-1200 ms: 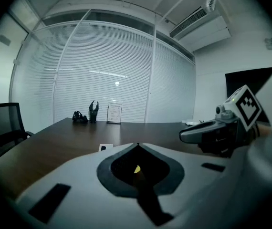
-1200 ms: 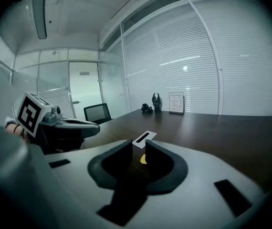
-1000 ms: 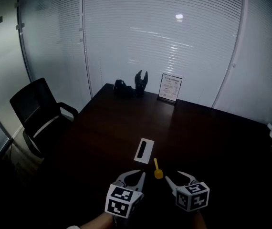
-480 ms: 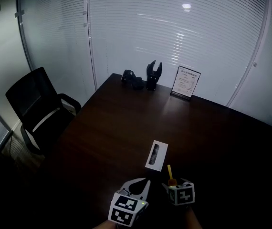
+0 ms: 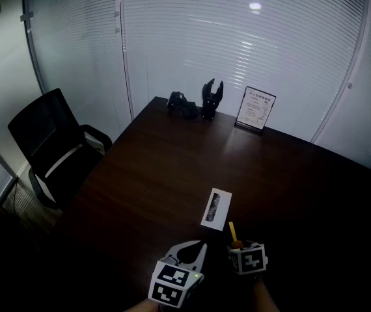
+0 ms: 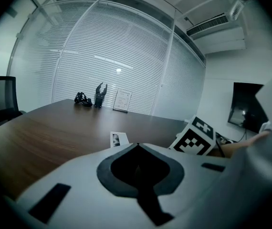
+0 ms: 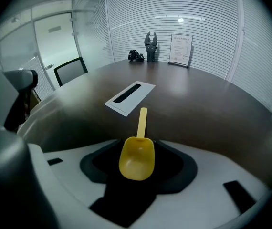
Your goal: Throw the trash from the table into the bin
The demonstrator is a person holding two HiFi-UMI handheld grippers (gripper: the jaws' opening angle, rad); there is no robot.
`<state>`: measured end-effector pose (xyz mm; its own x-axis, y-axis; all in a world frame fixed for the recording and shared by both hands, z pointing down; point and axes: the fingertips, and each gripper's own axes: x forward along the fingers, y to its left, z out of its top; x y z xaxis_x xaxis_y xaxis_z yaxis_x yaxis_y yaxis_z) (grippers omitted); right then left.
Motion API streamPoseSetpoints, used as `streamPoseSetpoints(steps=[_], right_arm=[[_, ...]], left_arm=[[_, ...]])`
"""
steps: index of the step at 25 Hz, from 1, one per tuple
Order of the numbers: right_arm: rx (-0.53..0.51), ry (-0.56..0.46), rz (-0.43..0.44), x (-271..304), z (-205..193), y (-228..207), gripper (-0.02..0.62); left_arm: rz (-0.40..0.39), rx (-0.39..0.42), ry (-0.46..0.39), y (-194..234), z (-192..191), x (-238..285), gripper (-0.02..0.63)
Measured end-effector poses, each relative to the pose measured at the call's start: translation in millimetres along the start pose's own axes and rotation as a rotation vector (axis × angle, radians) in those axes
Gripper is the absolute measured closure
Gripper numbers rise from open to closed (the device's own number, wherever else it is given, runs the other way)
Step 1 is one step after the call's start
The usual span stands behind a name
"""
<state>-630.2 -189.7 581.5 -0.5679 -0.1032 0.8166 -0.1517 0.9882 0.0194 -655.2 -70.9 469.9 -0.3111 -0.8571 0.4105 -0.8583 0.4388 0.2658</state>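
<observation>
A small yellow scoop [image 7: 136, 157] lies on the dark table [image 5: 159, 161] near its front edge, its handle pointing away from me. My right gripper [image 7: 138, 146] points steeply down over it, and its jaws have just been closing with the scoop's bowl between them; the pads now press on the bowl. In the head view the scoop's handle [image 5: 232, 231] sticks out beyond the right gripper [image 5: 236, 244]. My left gripper [image 5: 200, 247] rests just to the left, shut with nothing in it [image 6: 137, 145]. A white packet [image 5: 216, 208] lies flat just beyond the scoop. No bin is in view.
A framed sign [image 5: 260, 109] and two black objects [image 5: 182, 104] [image 5: 211, 98] stand at the table's far edge against a glass wall with blinds. A black office chair [image 5: 49, 148] stands left of the table. The white packet [image 7: 130, 97] lies ahead of the right gripper.
The right gripper came down from beside the scoop to over it, and its jaws now hold the bowl. The left gripper sank a little. Little has moved over the last half second.
</observation>
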Motion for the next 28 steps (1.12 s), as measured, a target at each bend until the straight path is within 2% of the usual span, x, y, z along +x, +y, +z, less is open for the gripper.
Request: streamPoseSetpoints(steps=[2, 4, 8, 12, 15, 20, 28], right_arm=[[0.008, 0.006, 0.011, -4.6, -1.5, 4.3, 0.38], [-0.018, -0.043, -0.019, -13.0, 4.4, -3.9, 0.382], [0.023, -0.105, -0.011, -52.9, -2.0, -7.2, 0.382], [0.069, -0.162, -0.005, -116.4, -16.0, -14.5, 0.382], [0.083, -0.231, -0.038, -177.9, -40.8, -28.3, 0.382], [0.114, -0.315, -0.108, -283.8, -125.8, -54.8, 0.382], [0.21, -0.356, -0.23, -452.1, -315.4, -86.6, 0.382]], left_arm=[[-0.004, 0.006, -0.002, -1.9, -0.5, -1.1, 0.607], [-0.008, 0.015, -0.005, -4.9, -1.1, -2.0, 0.607], [-0.028, 0.04, -0.016, -24.0, 0.6, -2.9, 0.607], [-0.079, 0.087, -0.015, -65.1, -1.3, -3.1, 0.607], [-0.135, 0.134, -0.012, -118.8, -5.5, -8.2, 0.607], [-0.231, 0.215, -0.028, -238.5, -30.0, -33.6, 0.607], [-0.389, 0.274, -0.025, -448.3, -103.6, -99.7, 0.607]])
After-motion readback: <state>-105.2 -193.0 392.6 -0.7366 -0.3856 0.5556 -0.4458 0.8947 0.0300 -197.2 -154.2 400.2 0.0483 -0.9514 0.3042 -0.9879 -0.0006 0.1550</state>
